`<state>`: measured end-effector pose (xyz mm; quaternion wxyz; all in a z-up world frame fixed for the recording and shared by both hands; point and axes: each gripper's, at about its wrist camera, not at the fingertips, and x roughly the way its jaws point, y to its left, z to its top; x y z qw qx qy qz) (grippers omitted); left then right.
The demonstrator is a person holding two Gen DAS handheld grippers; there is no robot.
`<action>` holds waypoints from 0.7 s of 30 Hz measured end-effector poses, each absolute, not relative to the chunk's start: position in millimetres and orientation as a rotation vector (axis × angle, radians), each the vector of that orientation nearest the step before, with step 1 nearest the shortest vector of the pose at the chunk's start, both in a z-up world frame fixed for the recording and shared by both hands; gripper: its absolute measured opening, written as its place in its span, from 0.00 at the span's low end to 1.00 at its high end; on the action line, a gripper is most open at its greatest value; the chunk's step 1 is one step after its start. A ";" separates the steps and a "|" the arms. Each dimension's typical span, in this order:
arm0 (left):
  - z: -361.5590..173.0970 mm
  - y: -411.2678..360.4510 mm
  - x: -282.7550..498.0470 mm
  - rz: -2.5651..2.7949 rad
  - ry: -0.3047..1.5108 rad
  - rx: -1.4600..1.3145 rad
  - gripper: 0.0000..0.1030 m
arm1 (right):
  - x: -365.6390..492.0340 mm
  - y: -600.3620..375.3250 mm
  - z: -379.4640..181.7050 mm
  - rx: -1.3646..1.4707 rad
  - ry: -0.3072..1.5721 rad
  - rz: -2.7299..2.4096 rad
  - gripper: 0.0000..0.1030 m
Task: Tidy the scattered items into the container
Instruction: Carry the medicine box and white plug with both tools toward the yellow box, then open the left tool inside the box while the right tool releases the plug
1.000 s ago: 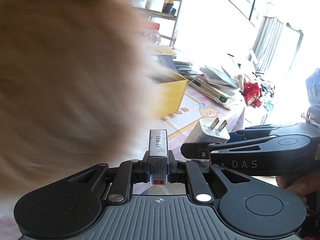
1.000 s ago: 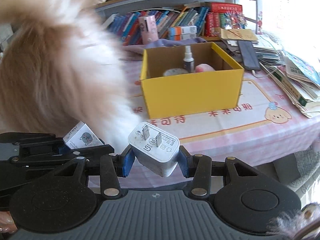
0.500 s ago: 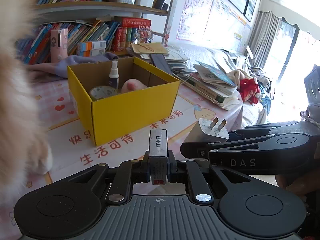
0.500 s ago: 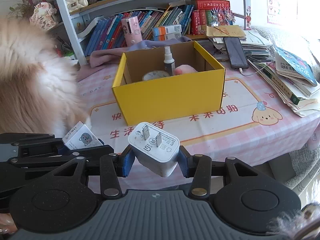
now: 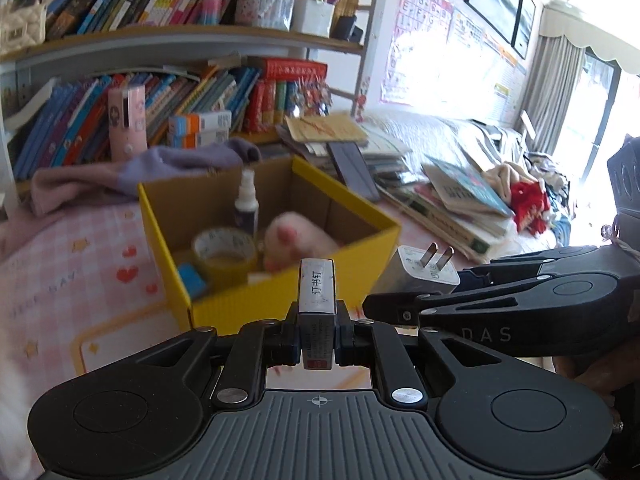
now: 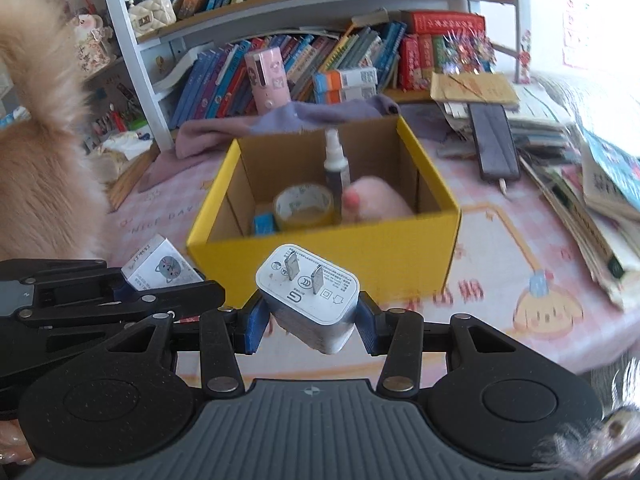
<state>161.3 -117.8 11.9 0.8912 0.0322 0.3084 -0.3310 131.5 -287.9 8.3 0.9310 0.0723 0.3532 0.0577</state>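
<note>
The left gripper [image 5: 316,334] is pinching a small staple box [image 5: 316,300] upright, and the right gripper [image 6: 310,324] is clamping a white charger [image 6: 310,300], prongs up. Both are hanging just before the yellow box [image 6: 328,248] on the surface, probably for dropping in.

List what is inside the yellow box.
Inside the yellow box: a spray bottle, a tape roll, a pink soft item and something blue. The near wall hides the floor.
</note>
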 end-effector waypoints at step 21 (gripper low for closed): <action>2.4 -162.7 268.8 -0.380 0.656 0.055 0.13 | 282.1 -327.4 0.1 0.007 0.730 0.348 0.42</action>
